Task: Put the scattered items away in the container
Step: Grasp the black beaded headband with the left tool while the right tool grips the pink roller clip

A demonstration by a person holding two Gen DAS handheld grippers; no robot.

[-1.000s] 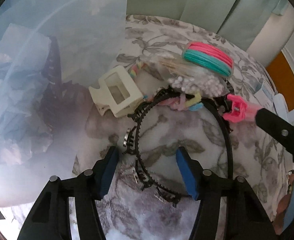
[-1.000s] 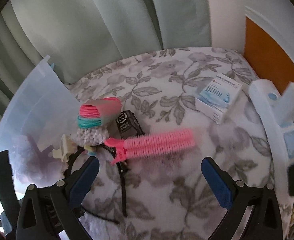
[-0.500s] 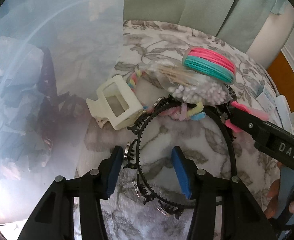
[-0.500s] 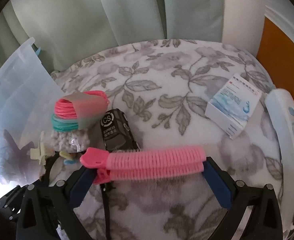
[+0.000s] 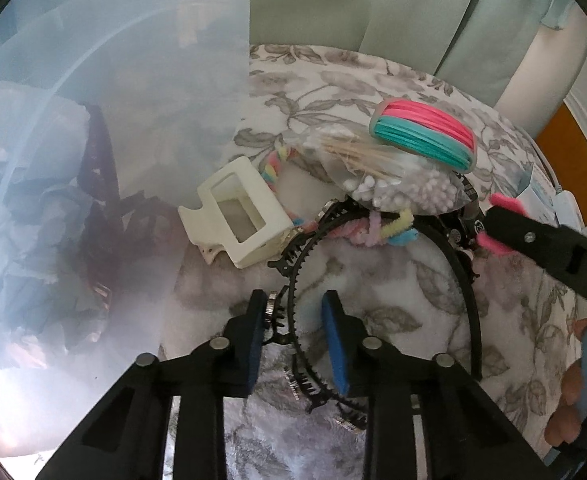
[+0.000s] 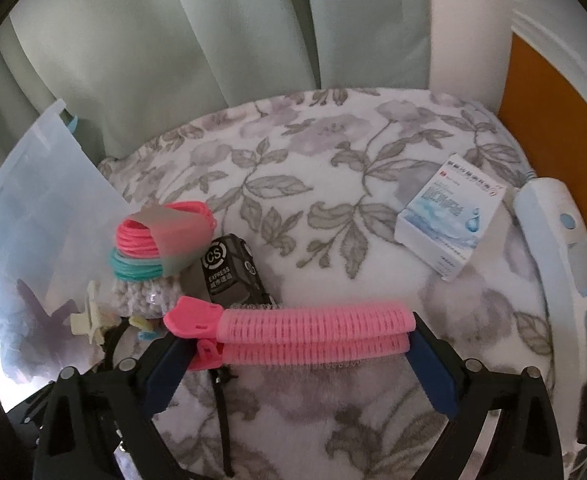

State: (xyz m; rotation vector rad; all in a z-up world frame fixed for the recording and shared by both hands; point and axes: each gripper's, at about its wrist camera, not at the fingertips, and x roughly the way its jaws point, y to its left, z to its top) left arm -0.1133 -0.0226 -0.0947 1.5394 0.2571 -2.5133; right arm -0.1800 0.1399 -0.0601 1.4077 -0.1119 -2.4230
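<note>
Left gripper point(image 5: 295, 332): I had its jaws closing, narrow, astride the toothed headband point(image 5: 463, 280); pads not yet pressing, nothing gripped.
Right gripper point(image 6: 297, 354): I had its jaws wide and closing slightly, the pink roller clip point(image 6: 293, 330) lying lengthwise between them; I could not tell whether the pads pressed it.
Container point(image 5: 93, 160): translucent bin just left of the pile, on the floral cloth point(image 6: 313, 200).
Pile: cream claw clip point(image 5: 237, 212), bead bag point(image 5: 405, 186) and band coil point(image 5: 425, 134) crowded at the headband's far end.
Risk, left: I judged the thin band could pivot or slip, its teeth dragging neighbours.
Risk, right: an end-to-end hold could let the clip bow or pop out.
</note>
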